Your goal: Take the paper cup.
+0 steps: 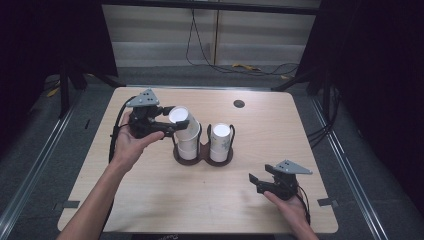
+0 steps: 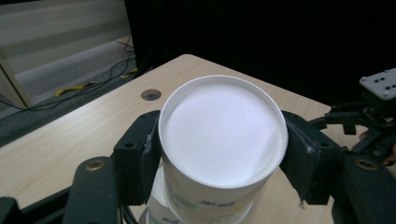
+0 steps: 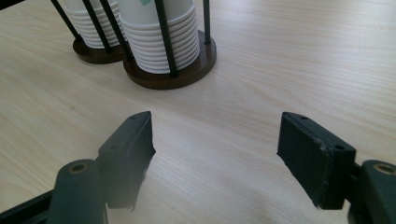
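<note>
At table centre: left gripper clamps top cup, seemingly tilted; right gripper, four o'clock, gaping, empty, bare wood around.

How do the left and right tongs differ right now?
The left tongs are shut on the top cup of the left stack, tilting it; the right tongs are open, nothing between them. The left ones are up at the cup holder; the right ones sit low near the table's front edge, apart from it. Both carry a grey plate.
</note>
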A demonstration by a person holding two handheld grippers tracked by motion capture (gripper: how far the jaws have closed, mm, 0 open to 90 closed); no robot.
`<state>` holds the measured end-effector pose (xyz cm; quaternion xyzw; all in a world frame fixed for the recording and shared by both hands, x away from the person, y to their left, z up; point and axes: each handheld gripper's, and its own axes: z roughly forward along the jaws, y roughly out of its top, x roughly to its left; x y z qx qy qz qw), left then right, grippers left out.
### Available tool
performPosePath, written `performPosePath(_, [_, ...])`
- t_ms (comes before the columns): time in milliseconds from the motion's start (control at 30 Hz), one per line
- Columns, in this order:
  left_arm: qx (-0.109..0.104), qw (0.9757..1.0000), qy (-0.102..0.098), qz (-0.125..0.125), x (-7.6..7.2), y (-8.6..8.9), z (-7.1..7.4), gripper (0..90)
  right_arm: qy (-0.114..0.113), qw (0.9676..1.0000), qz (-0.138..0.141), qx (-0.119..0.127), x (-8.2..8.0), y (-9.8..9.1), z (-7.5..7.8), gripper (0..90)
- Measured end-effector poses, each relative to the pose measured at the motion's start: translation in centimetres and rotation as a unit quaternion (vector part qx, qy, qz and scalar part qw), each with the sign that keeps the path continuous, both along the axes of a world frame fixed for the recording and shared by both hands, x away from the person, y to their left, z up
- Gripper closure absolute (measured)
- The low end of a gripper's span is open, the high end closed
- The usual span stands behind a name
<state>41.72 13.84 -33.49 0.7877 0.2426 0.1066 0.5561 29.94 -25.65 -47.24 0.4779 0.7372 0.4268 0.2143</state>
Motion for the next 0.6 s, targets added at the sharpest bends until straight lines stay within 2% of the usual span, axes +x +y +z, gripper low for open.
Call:
performPosePath(200, [-0.01,0.9999,0.001,-0.013,-1.3,0.0,-0.6,34.8,-0.003,1.0,0.005,0.001,0.0,0.0,0.1,26.5])
performPosePath(333, [-0.02,0.9996,0.006,-0.018,-1.6,0.2,-1.0,34.8,-0.004,1.0,0.008,0.003,-0.1,0.1,0.2,26.3])
performPosePath(367, [-0.013,0.9998,0.007,-0.016,-1.7,0.2,-1.2,34.7,-0.004,1.0,0.007,0.003,-0.2,0.2,0.3,26.2])
performPosePath(400, [-0.013,0.9998,0.007,-0.016,-1.7,0.2,-1.2,34.7,-0.004,1.0,0.007,0.003,-0.2,0.2,0.3,26.2])
performPosePath(433, [-0.017,0.9996,0.015,-0.017,-1.9,0.3,-1.5,34.7,-0.005,0.9999,0.01,0.006,-0.2,0.3,0.3,26.1])
performPosePath(533, [-0.013,0.9997,0.014,-0.017,-2.2,0.2,-1.8,34.6,-0.007,0.9997,0.019,0.01,-0.3,0.6,0.5,25.7])
performPosePath(600, [-0.018,0.9994,0.019,-0.023,-2.6,0.1,-2.0,34.7,-0.006,0.9995,0.028,0.011,-0.3,0.9,0.6,25.1])
